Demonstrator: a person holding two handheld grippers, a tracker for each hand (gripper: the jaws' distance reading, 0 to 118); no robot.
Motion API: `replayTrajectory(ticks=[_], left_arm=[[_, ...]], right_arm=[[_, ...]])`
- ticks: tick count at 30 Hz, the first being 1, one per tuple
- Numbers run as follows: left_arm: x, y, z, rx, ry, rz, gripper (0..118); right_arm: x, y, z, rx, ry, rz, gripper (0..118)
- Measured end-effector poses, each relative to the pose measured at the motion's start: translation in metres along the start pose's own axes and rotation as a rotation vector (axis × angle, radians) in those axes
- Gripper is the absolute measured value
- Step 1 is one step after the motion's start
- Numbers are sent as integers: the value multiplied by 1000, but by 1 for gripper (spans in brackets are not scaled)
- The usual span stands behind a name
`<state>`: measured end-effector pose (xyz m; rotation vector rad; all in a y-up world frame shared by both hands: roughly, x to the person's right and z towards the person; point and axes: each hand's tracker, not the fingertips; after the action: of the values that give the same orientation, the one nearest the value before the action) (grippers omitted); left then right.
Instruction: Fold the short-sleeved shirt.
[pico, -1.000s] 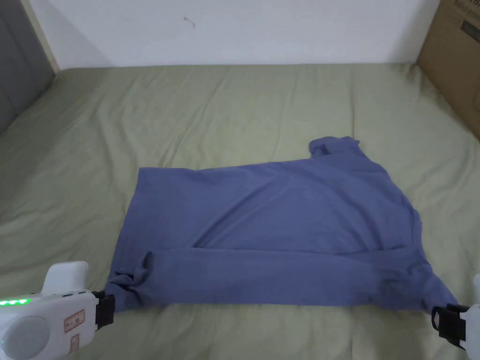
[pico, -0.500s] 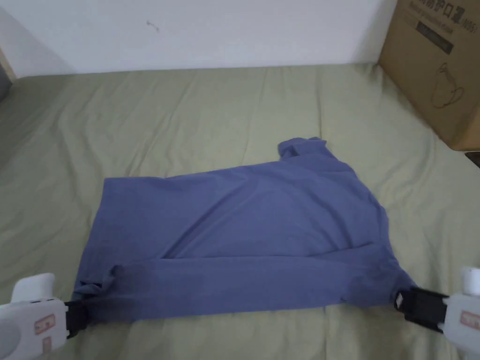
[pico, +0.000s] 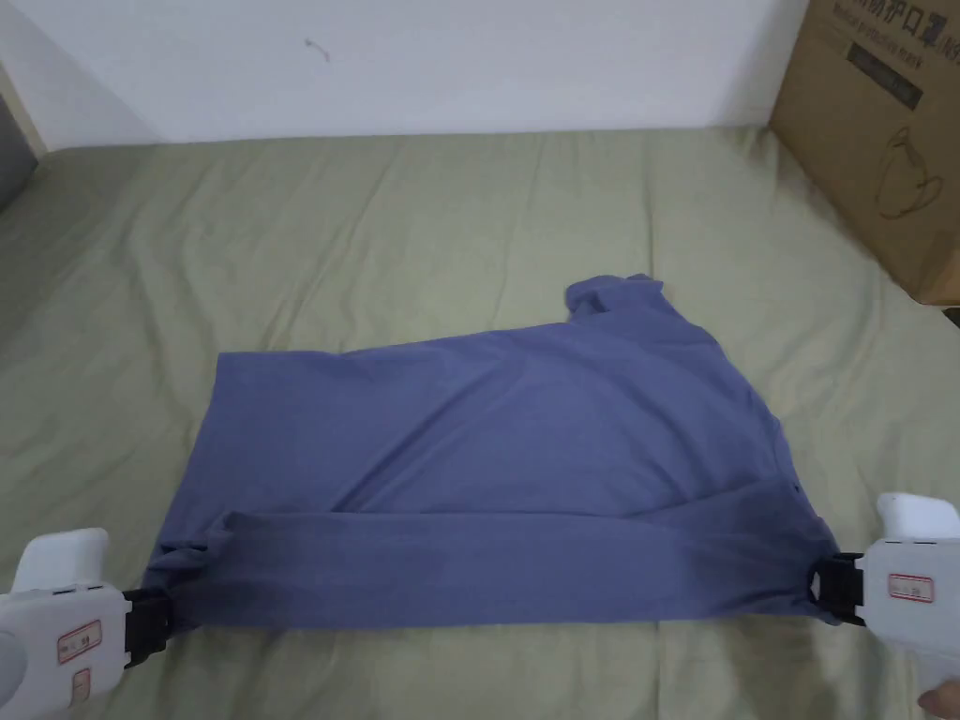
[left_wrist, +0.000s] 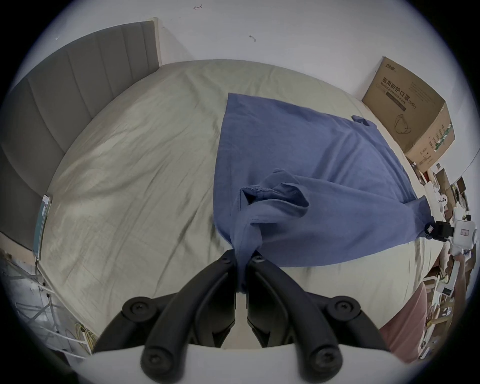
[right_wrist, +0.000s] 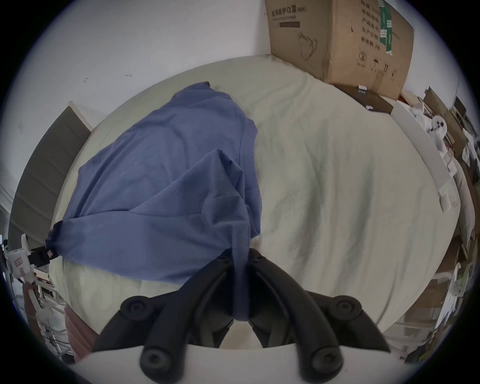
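1. On the bed (pico: 469, 206), the blue short-sleeved shirt (pico: 525, 441) lies spread over the green sheet, centred slightly toward 4 o'clock in the head view. Its near long edge is lifted and turned over toward 12 o'clock as a partial fold.
2. Left claw (pico: 155, 619): at 8 o'clock in the head view. The left gripper view shows both jaws closed on a twisted bunch of the shirt's corner fabric.
3. Right claw (pico: 830, 589): at 4 o'clock. The right gripper view shows both jaws pinching the opposite corner of the same edge.
4. The edge between the claws is stretched nearly straight. The far sleeve (pico: 614, 291), at 1 o'clock, is crumpled.
5. Judged step: carrying the held edge toward 12 o'clock to lay the first lengthwise fold.
6. Risks:
   - Uneven travel of the two claws would skew the fold line.
   - Excess tension could drag the whole shirt across the sheet instead of folding it.
   - The bunched left corner may set down creased.
   - The cardboard box (pico: 881, 141) at 2 o'clock stands near the right claw's path.
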<state>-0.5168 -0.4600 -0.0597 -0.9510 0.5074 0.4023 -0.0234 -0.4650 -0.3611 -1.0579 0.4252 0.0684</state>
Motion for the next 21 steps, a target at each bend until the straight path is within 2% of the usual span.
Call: replayTrajectory(ticks=[5,8,9,13,14,15,16,17,18,19,21], left_arm=[[1,-14,24,-6,36,-63,5],[-9,-41,43,-20,35,-10,5],[-13,-50,46,-33,35,12,5],[-24,-83,42,-61,38,12,6],[-26,-86,39,-63,22,23,12],[-26,-84,37,-79,28,36,29],[-24,-82,37,-88,52,38,60],[-24,-77,38,-66,52,37,82],[-22,-71,42,-28,32,39,94],[-18,-62,48,-10,10,45,99],[-8,-43,56,29,-29,39,98]], right_arm=[[3,-13,30,-20,1,49,8],[9,-46,44,-50,3,62,8],[10,-60,47,-80,-4,43,8],[13,-106,44,-138,-2,45,8],[15,-112,42,-139,6,38,11],[14,-110,40,-154,-9,29,23],[12,-107,40,-162,-51,26,52],[12,-103,42,-152,-49,30,63],[10,-97,47,-124,-45,35,63],[8,-86,53,-93,-45,41,63],[1,-66,60,-36,-42,68,62]])
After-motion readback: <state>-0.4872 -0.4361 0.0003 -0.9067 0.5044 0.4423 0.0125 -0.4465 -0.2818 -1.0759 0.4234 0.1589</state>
